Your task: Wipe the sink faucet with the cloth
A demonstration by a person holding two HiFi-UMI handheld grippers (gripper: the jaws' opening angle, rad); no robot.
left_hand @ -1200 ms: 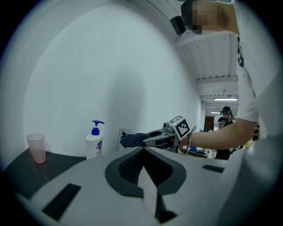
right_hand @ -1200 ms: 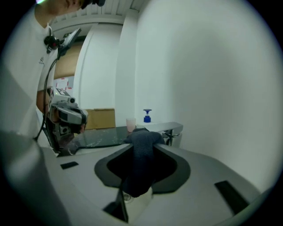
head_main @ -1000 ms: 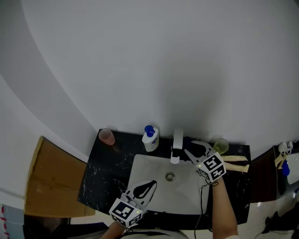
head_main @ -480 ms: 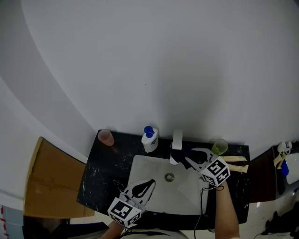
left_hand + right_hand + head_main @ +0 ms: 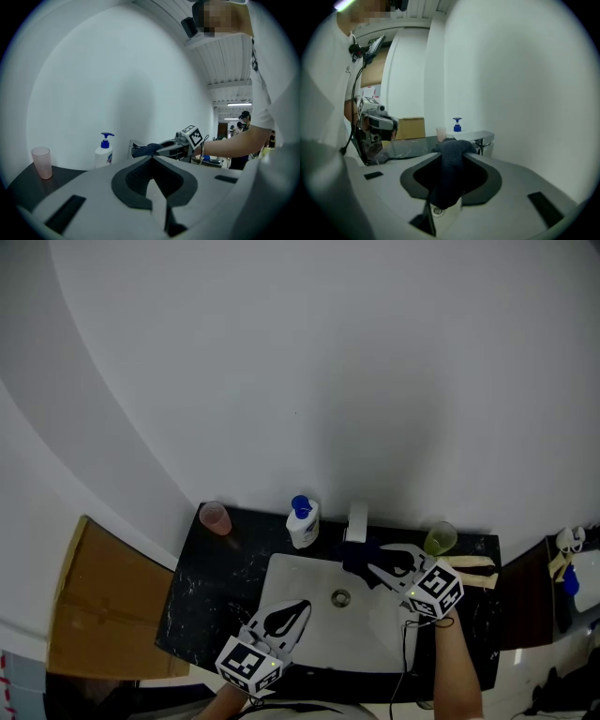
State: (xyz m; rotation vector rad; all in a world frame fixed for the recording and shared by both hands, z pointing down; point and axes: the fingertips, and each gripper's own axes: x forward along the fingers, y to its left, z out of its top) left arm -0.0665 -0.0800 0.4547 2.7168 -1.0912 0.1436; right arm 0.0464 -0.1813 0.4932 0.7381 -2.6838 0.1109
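The white faucet [image 5: 356,518] stands at the back rim of the sink [image 5: 281,577]. My right gripper [image 5: 371,564] is shut on a dark blue cloth [image 5: 357,557], which lies against the front end of the spout and hides it. In the right gripper view the cloth [image 5: 451,161] hangs between the jaws, with the faucet [image 5: 480,137] just beyond it. My left gripper [image 5: 302,608] hovers over the basin's near left part, shut and empty. From the left gripper view I see the cloth [image 5: 146,149] and the right gripper [image 5: 169,149] at the faucet [image 5: 132,148].
A soap pump bottle [image 5: 303,521] stands just left of the faucet, a pink cup [image 5: 216,517] at the counter's back left, a green cup [image 5: 439,538] to the right. The drain [image 5: 341,597] sits mid-basin. A cardboard box [image 5: 103,601] stands left of the black counter [image 5: 202,592].
My right gripper has drawn back toward me and swung left, carrying the cloth onto the spout's front end, which showed white before. The left gripper has kept still.
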